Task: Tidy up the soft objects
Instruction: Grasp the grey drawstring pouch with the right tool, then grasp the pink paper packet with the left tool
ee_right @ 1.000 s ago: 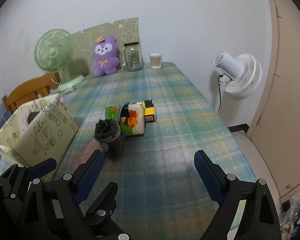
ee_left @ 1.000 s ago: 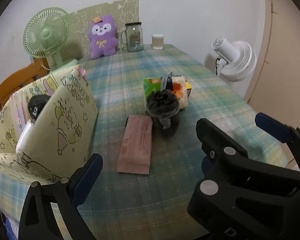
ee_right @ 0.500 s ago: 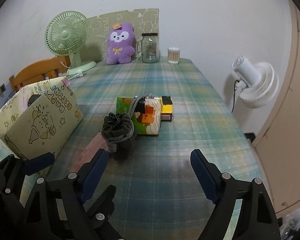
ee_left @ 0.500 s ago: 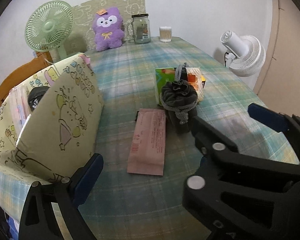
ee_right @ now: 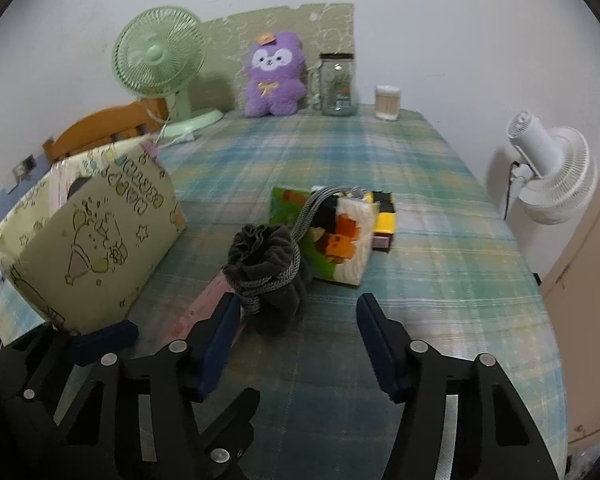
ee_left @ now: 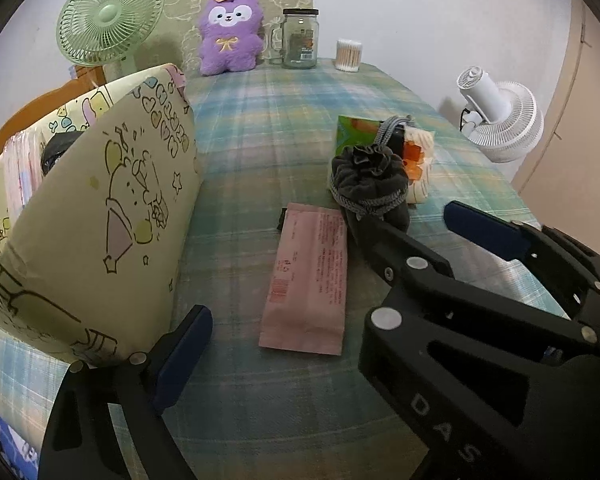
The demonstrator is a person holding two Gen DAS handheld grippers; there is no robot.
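A dark grey drawstring pouch (ee_right: 266, 270) stands mid-table, also in the left wrist view (ee_left: 370, 184). Behind it lies a green, white and orange tissue pack (ee_right: 336, 240). A pink flat packet (ee_left: 308, 282) lies on the cloth left of the pouch. A yellow cartoon-print bag (ee_left: 96, 216) stands open at the left with items inside. My right gripper (ee_right: 296, 344) is open and empty, just in front of the pouch. My left gripper (ee_left: 328, 292) is open and empty, above the pink packet; the right gripper's body (ee_left: 480, 320) blocks part of that view.
A purple plush toy (ee_right: 274, 74), a glass jar (ee_right: 338, 84) and a cotton-swab cup (ee_right: 387, 102) stand at the far edge. A green fan (ee_right: 160, 60) is at the back left, a white fan (ee_right: 552, 176) off the table's right side. A wooden chair (ee_right: 100, 128) stands behind the bag.
Both grippers have moved forward toward the pouch and packet, which now look larger and closer. Both stay open. Nothing on the table has moved.
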